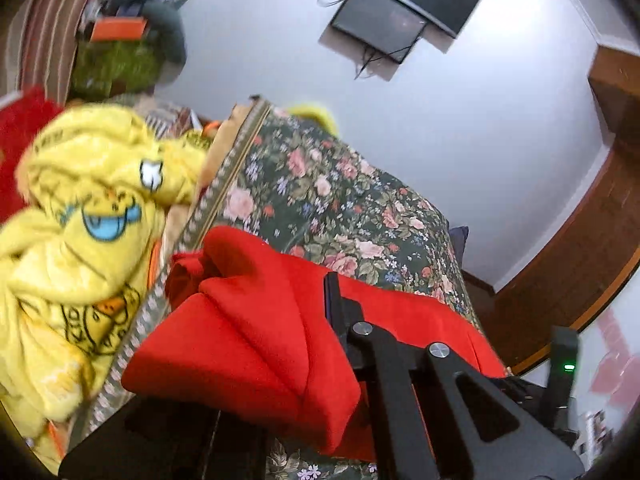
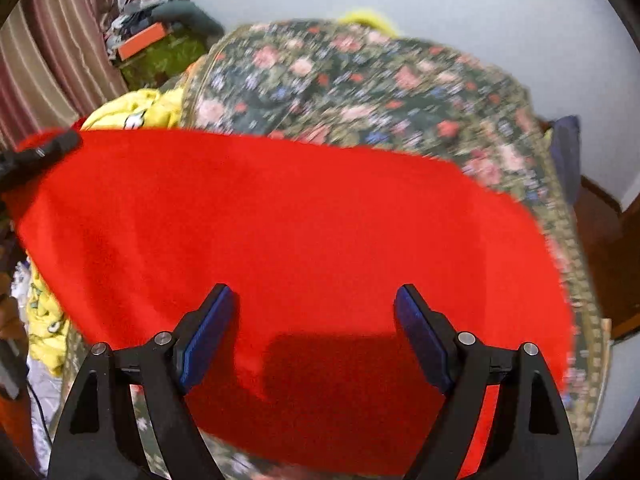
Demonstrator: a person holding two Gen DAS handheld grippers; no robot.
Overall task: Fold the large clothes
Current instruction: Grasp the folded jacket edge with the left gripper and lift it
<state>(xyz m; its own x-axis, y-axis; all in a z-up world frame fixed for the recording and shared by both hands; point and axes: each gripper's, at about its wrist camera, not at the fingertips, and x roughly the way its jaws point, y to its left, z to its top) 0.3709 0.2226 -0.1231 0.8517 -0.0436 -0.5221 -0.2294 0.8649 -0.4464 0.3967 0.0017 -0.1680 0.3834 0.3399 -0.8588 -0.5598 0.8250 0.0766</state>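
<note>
Red garment (image 2: 280, 220) edge in left gripper (image 1: 332, 304)

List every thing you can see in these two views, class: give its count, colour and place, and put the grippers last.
Red garment: one, red, spread across the floral cover, one end bunched and lifted.
Floral cover: one, dark green with pink roses, beneath the red garment.
Yellow garment: one heap, yellow with cartoon print, left of the floral cover.
Screens: two, black, on the white wall.
Curtain: one, striped brown, far left.
Orange box: one, orange, on the clutter beside the curtain.
Left gripper: one, black, shut on the red garment's bunched end.
Right gripper: one, black with blue pads, open above the red garment.
</note>
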